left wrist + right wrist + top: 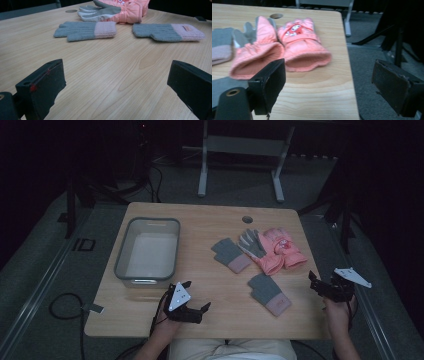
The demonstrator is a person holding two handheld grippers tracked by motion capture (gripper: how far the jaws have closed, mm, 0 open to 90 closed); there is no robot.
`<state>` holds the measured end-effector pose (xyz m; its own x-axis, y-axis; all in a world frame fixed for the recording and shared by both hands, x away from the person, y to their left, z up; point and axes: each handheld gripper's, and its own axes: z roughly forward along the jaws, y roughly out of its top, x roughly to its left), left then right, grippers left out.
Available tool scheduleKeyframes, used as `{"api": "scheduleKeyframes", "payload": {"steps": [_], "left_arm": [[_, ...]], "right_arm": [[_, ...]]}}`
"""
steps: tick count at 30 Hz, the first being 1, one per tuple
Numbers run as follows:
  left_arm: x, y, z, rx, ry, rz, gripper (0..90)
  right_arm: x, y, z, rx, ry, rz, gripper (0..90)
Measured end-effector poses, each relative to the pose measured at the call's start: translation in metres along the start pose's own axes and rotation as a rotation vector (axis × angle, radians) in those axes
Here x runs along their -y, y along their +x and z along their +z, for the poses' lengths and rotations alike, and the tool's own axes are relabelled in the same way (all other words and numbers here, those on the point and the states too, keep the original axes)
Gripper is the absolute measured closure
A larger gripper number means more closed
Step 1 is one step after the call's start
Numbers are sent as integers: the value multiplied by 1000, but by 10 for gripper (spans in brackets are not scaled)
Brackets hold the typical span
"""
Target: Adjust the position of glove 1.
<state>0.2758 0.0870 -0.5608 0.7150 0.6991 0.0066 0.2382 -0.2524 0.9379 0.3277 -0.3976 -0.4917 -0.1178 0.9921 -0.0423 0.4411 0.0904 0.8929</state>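
Observation:
Two grey knit gloves with pink cuffs lie flat on the wooden table (210, 222): one mid-table (231, 255) (85, 30) and one nearer the front (268, 293) (167, 32). A pair of pink padded gloves (274, 251) (125, 11) (302, 47) lies side by side behind them, cuffs toward the right edge. My left gripper (196, 295) (117, 82) is open and empty, low over the front of the table, left of the gloves. My right gripper (314, 282) (332, 82) is open and empty at the table's right front edge, facing the pink cuffs.
An empty grey plastic bin (121, 251) stands on the left half of the table. A round cable hole (247, 219) is near the back edge. Beyond the right edge the floor drops away, with dark stands (397, 42). A white desk frame (240, 145) is behind.

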Motion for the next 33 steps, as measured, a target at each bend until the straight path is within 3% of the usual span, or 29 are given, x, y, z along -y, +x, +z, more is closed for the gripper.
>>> {"api": "scheduleKeyframes", "payload": {"steps": [6, 10, 14, 17, 22, 27, 33], "left_arm": [[0, -1, 0, 4, 1, 7, 10], [0, -1, 0, 5, 4, 12, 10], [0, -2, 0, 5, 4, 13, 10], [0, -2, 1, 6, 4, 14, 10], [0, -2, 1, 7, 6, 15, 11], [0, -2, 0, 7, 5, 14, 10], [0, -1, 1, 9, 7, 15, 11]], "right_arm": [[-12, 6, 2, -16, -5, 1, 129], [-22, 15, -1, 2, -50, -40, 143], [-33, 23, 3, -87, 1, -91, 143], [-36, 31, 4, -106, -13, -128, 143], [-40, 45, 6, -161, -32, -132, 143], [-43, 55, 16, -250, 10, -105, 128], [-44, 70, 28, -306, 22, -106, 117]]}}
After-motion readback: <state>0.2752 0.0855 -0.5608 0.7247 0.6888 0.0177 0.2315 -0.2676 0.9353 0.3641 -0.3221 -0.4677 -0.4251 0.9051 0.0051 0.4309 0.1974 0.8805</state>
